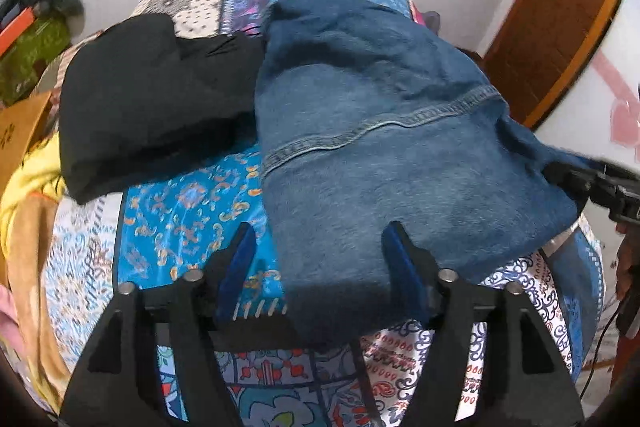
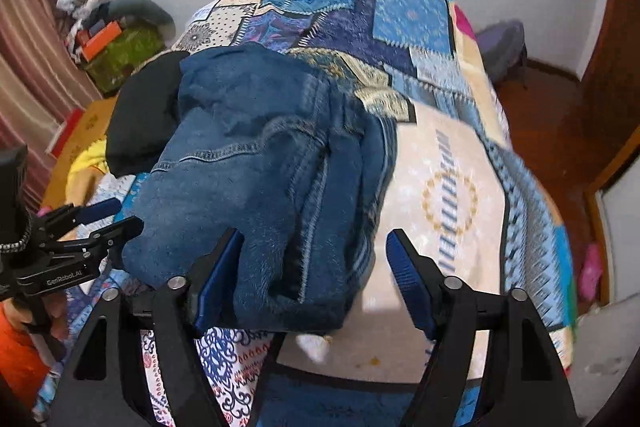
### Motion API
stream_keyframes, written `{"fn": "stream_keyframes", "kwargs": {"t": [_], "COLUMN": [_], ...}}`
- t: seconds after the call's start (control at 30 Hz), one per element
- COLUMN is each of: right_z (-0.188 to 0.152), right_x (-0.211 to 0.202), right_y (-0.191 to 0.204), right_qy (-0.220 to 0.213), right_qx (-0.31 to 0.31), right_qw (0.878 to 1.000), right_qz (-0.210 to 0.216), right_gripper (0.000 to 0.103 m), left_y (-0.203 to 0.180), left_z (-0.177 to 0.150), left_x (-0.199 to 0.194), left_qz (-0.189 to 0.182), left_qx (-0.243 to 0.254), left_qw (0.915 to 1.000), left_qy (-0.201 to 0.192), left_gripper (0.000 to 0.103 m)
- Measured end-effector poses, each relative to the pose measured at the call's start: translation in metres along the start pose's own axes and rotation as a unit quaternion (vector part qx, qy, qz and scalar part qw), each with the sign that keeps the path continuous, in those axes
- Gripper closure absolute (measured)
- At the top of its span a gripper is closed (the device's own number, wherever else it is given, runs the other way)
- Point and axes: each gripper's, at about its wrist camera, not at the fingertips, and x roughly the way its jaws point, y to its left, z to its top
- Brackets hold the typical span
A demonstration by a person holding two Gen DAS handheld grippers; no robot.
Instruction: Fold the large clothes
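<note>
I note the black garment (image 1: 156, 99) lying left on the patchwork bedspread (image 1: 192, 203), touching the folded denim jeans (image 1: 380, 163) beside it. My left gripper (image 1: 318, 247) stands wide open over the jeans' near edge, gripping nothing. My right gripper (image 2: 314, 255) likewise gapes, empty.

Bare bedspread (image 2: 452, 187) open right of folded jeans (image 2: 256, 179), black garment (image 1: 152, 99) crowding their left side.
</note>
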Motion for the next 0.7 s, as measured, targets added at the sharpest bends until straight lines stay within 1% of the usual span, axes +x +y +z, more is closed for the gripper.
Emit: {"fn": "stream_keyframes", "kwargs": {"t": [0.03,0.1,0.2,0.33,0.4,0.5,0.6,0.7], "right_z": [-0.003,-0.008,-0.007,0.004,0.011,0.022,0.034,0.046], "right_x": [0.0,0.001,0.0,-0.004,-0.008,-0.01,-0.006,0.004], "right_y": [-0.002,-0.004,-0.002,0.009,0.017,0.025,0.029,0.03], "right_qy": [-0.001,-0.003,-0.001,0.002,-0.009,-0.027,-0.03,-0.018], "right_qx": [0.005,0.008,0.007,-0.025,-0.055,-0.084,-0.091,-0.085], "right_qw": [1.0,1.0,1.0,0.999,0.998,0.995,0.995,0.996], "right_qz": [0.001,0.003,0.001,-0.019,-0.033,-0.04,-0.03,-0.01], "right_gripper": [0.026,0.026,0.026,0.026,0.026,0.025,0.025,0.025], "left_y": [0.004,0.011,0.017,0.023,0.03,0.041,0.049,0.054], "left_z": [-0.002,-0.002,-0.001,0.008,0.015,0.027,0.039,0.048], "left_x": [-0.001,0.0,-0.003,-0.014,-0.017,-0.02,-0.016,-0.008], "left_qz": [-0.006,-0.022,-0.032,-0.004,0.004,0.016,0.021,0.02], "left_qx": [-0.01,-0.026,-0.034,-0.028,-0.03,-0.035,-0.04,-0.042], "left_qw": [0.9999,0.9994,0.9988,0.9996,0.9995,0.9989,0.9985,0.9985], "left_qy": [0.0,0.007,0.012,-0.004,-0.014,-0.027,-0.03,-0.029], "left_gripper": [0.031,0.03,0.03,0.03,0.03,0.03,0.03,0.03]}}
